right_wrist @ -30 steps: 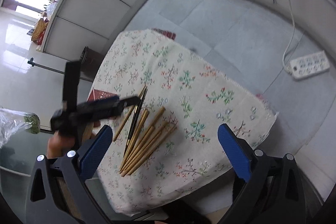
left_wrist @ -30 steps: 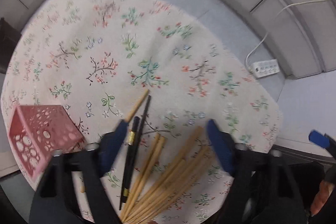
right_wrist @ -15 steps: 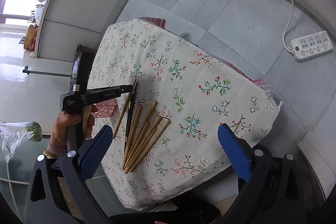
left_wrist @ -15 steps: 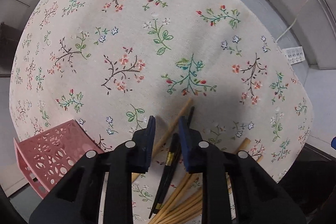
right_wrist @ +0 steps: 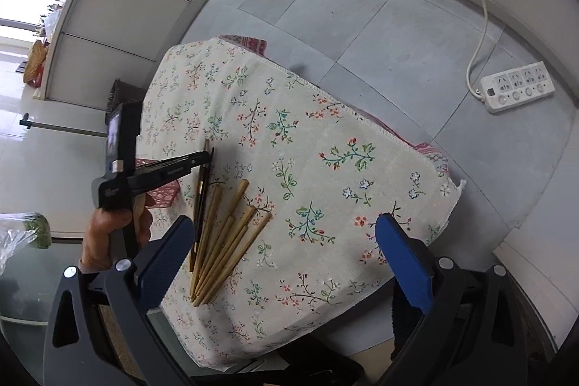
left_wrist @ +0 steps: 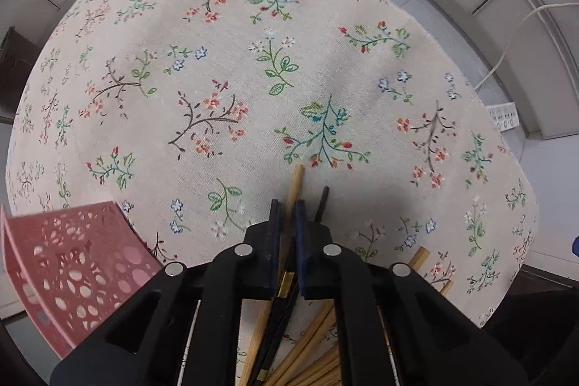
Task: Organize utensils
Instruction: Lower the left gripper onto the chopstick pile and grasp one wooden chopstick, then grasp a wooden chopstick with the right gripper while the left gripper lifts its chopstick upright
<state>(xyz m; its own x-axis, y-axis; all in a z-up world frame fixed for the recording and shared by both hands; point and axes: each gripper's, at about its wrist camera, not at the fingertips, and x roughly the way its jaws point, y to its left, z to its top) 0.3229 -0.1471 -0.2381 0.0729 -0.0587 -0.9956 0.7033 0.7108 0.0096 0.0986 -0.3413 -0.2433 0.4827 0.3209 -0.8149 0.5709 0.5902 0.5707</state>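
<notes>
With my left gripper (left_wrist: pixel 286 223) clenched on wooden chopstick (left_wrist: pixel 296 181), stick's long axis runs straight ahead between fingers. Pink basket (left_wrist: pixel 68 263) sits close to its left. Right gripper (right_wrist: pixel 286 245) released, farther off, other chopsticks (right_wrist: pixel 224 237) ahead on desk (right_wrist: pixel 325 132).

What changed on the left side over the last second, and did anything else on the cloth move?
The left tool came down over the chopsticks while its wide-open jaws narrowed; they now pinch the light wooden chopstick at the left edge of the pile, with the black chopstick just right of them. The right tool stayed open and hovering. The bamboo bundle and pink basket kept their places.
</notes>
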